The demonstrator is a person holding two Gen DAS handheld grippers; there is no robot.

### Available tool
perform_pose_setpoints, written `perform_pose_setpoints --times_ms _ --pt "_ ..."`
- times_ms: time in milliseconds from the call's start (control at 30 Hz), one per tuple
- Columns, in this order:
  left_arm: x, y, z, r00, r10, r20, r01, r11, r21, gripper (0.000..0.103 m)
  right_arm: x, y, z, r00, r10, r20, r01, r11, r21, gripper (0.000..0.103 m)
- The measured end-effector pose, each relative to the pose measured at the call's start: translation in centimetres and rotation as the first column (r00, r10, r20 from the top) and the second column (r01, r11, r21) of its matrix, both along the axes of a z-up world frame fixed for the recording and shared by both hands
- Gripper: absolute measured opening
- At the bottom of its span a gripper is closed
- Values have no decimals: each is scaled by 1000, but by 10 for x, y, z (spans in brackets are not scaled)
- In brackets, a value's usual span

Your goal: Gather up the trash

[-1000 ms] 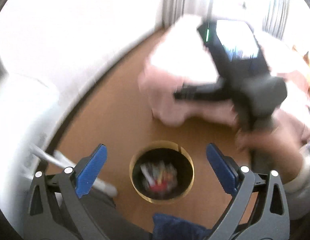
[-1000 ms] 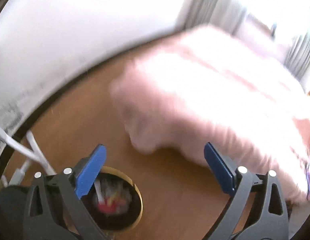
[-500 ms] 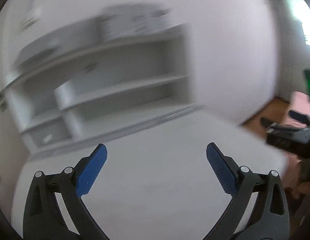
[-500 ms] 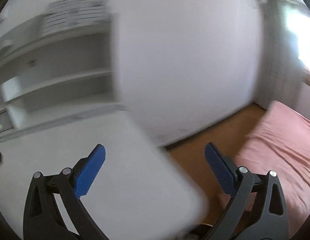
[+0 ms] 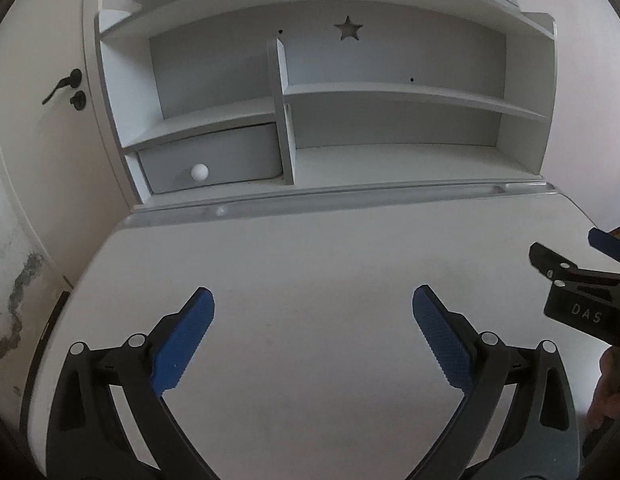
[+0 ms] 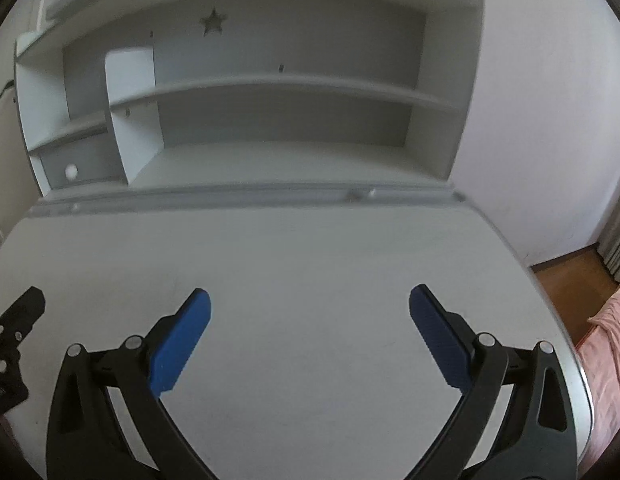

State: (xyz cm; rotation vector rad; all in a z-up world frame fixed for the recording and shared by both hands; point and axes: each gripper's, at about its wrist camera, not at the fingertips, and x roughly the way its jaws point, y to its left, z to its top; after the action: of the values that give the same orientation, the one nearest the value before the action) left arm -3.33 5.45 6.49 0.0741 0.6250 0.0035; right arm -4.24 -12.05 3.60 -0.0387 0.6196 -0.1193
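Observation:
No trash and no bin show in either view. My left gripper (image 5: 313, 304) hangs open above the white desk top (image 5: 310, 256), nothing between its blue pads. My right gripper (image 6: 309, 304) is open too, over the same desk top (image 6: 310, 252), and holds nothing. In the left wrist view the right gripper (image 5: 566, 256) shows at the far right edge. In the right wrist view a black part of the left gripper (image 6: 13, 328) shows at the far left edge.
A white shelf unit (image 5: 390, 92) stands at the back of the desk, with a grey drawer (image 5: 209, 164) and its round white knob at lower left. A door with a black handle (image 5: 63, 84) is on the left. Wooden floor (image 6: 570, 272) and a pink bed (image 6: 606, 356) lie to the right.
Both grippers swung up from the floor, where a round bin with trash stood beside the pink bed, and now face the desk and shelf. Both stayed open.

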Motion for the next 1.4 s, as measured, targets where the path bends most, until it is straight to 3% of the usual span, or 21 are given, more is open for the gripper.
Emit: perform_pose_setpoints --times_ms 233,333,400,567,1167,1400 --pt "14 -2 -4 999 -44 -31 43 998 -43 96 8 6 -8 1000 -3 2 3 1000 20 96" --pt "26 -1 -10 996 16 -91 -16 1000 -6 96 18 6 -15 996 -60 -73 59 998 -11 96" --pt "34 -1 -15 989 52 -135 -49 998 25 96 16 7 -14 998 -30 -60 30 1000 6 96" --pt "25 -8 -10 995 23 -100 -19 999 40 96 11 9 -13 999 -20 -41 20 1000 0 96" --pt "21 -6 -9 996 -12 -83 12 1000 7 96 7 6 -13 999 -24 -38 25 1000 20 96" --pt "16 -11 -7 998 8 -57 -5 999 45 96 7 4 -13 999 -22 -44 24 999 25 96"
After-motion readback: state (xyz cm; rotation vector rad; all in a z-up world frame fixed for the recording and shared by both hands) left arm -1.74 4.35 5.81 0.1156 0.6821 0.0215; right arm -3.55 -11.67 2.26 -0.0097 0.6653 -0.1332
